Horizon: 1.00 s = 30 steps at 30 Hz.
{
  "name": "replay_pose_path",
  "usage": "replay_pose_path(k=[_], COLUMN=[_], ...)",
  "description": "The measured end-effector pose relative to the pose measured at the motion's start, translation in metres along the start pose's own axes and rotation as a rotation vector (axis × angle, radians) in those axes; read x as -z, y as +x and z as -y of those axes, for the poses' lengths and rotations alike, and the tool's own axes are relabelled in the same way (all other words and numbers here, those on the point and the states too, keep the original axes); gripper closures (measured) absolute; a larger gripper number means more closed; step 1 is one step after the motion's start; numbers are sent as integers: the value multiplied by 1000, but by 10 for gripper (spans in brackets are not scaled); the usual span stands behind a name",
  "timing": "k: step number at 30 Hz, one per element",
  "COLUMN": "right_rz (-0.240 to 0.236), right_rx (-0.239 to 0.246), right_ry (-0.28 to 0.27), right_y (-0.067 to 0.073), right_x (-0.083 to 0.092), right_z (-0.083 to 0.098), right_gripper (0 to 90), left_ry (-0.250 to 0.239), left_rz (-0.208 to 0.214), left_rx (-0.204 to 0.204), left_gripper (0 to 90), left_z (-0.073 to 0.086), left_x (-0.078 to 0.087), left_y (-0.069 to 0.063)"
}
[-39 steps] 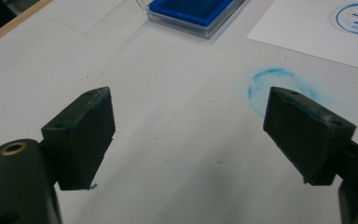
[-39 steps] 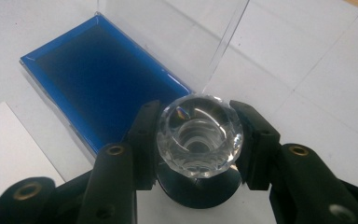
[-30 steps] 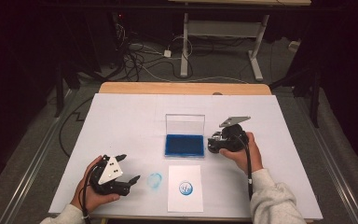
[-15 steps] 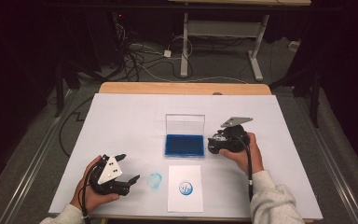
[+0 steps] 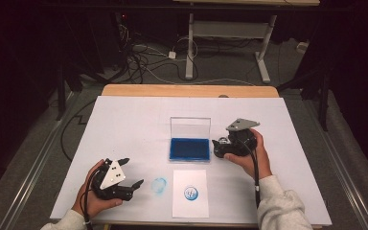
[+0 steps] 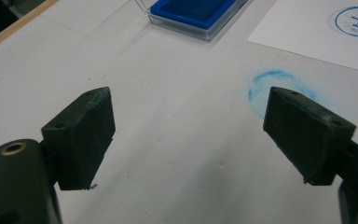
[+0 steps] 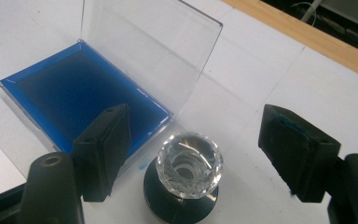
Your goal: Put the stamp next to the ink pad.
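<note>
Standing free between just-opened right gripper (image 7: 193, 154) jaws, stamp (image 7: 189, 175) beside ink pad (image 7: 74, 102) edge

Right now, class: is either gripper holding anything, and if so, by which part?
Nothing is held. The right gripper has just opened its jaws; the crystal-topped stamp stands free between them beside the ink pad. The left gripper is open and empty.

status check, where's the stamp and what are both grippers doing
Right gripper open, jaws just opened, stamp standing upright between them, released beside ink pad. Left gripper open, empty, near blue smudge. Nothing in the way.
</note>
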State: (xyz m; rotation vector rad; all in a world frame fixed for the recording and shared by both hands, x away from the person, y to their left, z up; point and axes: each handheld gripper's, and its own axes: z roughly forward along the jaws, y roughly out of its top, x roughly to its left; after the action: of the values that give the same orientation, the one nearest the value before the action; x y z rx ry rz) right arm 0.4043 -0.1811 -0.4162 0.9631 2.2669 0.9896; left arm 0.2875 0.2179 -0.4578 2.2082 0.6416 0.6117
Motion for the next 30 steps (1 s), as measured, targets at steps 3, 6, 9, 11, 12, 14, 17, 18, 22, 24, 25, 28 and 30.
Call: replay_pose_path(k=[3, 6, 9, 11, 12, 14, 17, 18, 22, 24, 25, 28, 30], right_rz=[31, 4, 24, 39, 43, 48, 61, 68, 79, 81, 82, 85, 86], right_rx=[-3, -2, 6, 8, 9, 4, 11, 6, 12, 12, 12, 26, 40], right_ry=[-6, -31, -61, -80, -86, -102, -109, -118, -153, -168, -171, -183, -182], right_y=[1, 2, 5, 5, 5, 5, 5, 5, 6, 6, 7, 9, 10], right_x=[0, 2, 5, 8, 9, 11, 12, 13, 18, 21, 23, 26, 29], right_z=[-1, -1, -3, -3, -4, -4, -4, -5, -6, -6, -6, -7, -8], right_gripper=[212, 212, 181, 186, 184, 180, 174, 174, 168, 168, 168, 169, 174], left_ry=[-3, -2, -4, -6, -6, -4, -1, -1, -1, -1, -3, -7, -6], left_rz=[-4, -11, -10, -11, -13, -12, -9, -7, -6, -8, -8, -9, -10], left_rx=[0, 3, 4, 4, 3, 3, 2, 3, 5, 3, 5, 8, 7], left_gripper=[160, 160, 160, 160, 160, 160, 160, 160, 160, 160, 160, 160, 160], left_z=[0, 0, 0, 0, 0, 0, 0, 0, 0, 0, 0, 0, 0], left_x=[1, 1, 1, 1, 1, 1, 0, 0, 0, 0, 0, 0, 0], left_y=[0, 0, 0, 0, 0, 0, 0, 0, 0, 0, 1, 0, 0])
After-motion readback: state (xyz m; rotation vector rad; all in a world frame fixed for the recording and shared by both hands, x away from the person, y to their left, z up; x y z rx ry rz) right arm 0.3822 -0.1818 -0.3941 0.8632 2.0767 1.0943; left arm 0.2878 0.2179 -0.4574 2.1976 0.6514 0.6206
